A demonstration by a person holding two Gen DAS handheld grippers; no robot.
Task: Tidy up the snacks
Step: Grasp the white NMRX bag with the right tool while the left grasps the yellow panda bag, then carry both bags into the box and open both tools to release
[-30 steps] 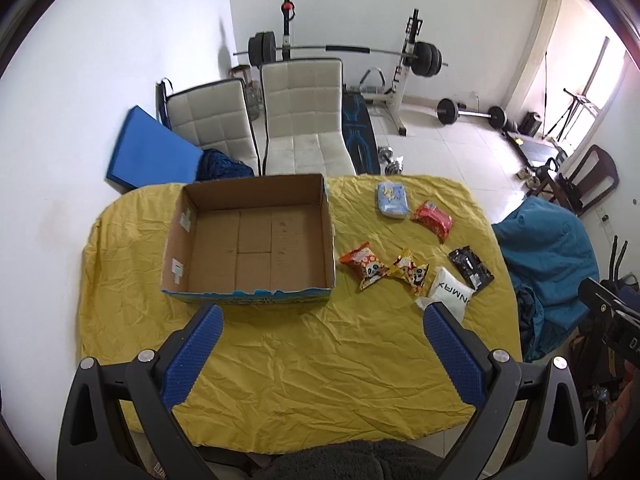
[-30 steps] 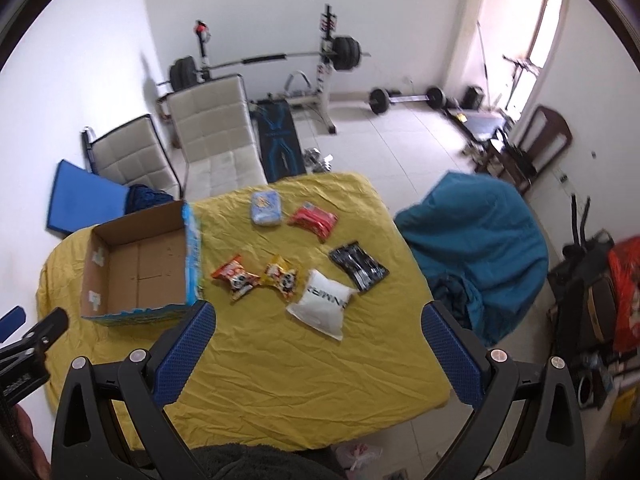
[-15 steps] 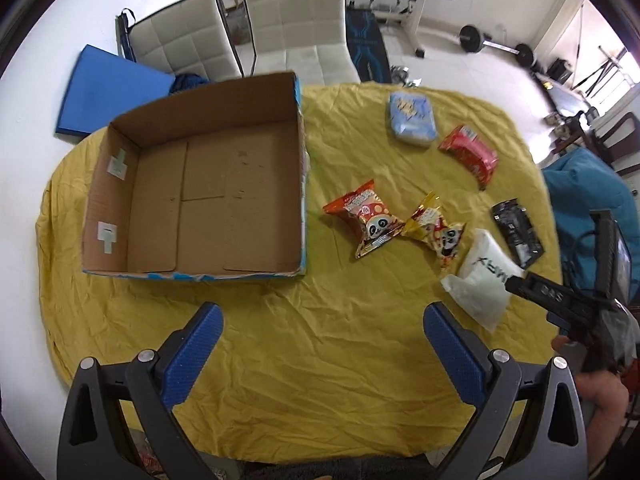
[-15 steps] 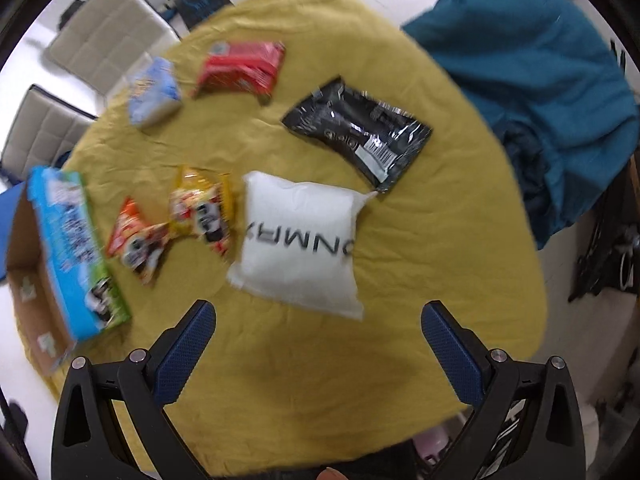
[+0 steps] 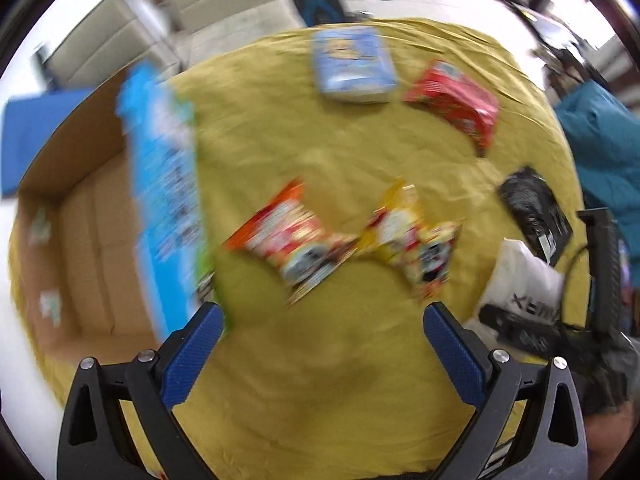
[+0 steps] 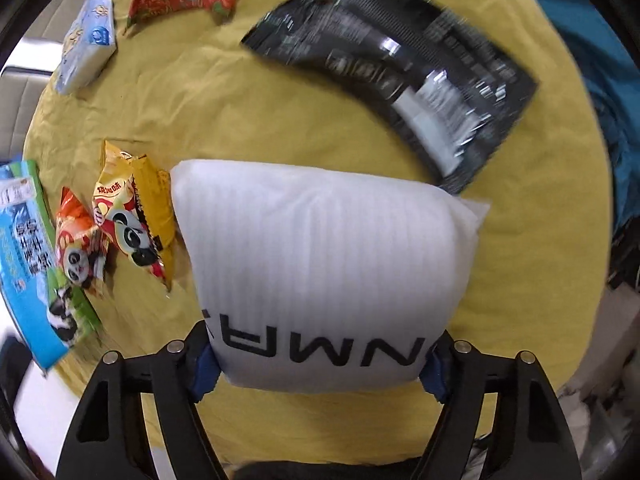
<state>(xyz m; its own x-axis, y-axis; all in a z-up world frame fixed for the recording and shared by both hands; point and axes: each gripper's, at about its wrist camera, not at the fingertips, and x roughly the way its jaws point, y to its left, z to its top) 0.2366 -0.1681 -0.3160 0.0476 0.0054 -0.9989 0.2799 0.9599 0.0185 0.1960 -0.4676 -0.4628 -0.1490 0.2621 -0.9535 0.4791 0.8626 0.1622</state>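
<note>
a cardboard box (image 5: 76,248) with a blue printed side sits open at the left edge of a table (image 5: 320,380) draped in yellow cloth, its brown floor bare where it shows. just right of the box lie an orange panda snack bag (image 5: 294,236) and a yellow panda snack bag (image 5: 412,236), side by side and nearly touching; the left wrist view is blurred. the left hand-held gripper (image 5: 322,332) hovers above the cloth in front of these two bags, its blue-padded jaws wide apart and holding nothing. farther back on the table rest a pale blue packet (image 5: 352,64) and, to its right, a red snack bag (image 5: 456,100). toward the right edge lies a flat black pouch (image 5: 534,212). a corner of that pouch is covered by a puffy white packet (image 6: 324,272) with black lettering, which the right hand-held gripper (image 6: 320,364) has between its jaws, blue pads pressing the near end from both sides. the rest of the packet appears to rest on the yellow cloth, close beside the yellow panda bag. a teal cover (image 5: 600,140) is heaped beyond the table's right edge.
</note>
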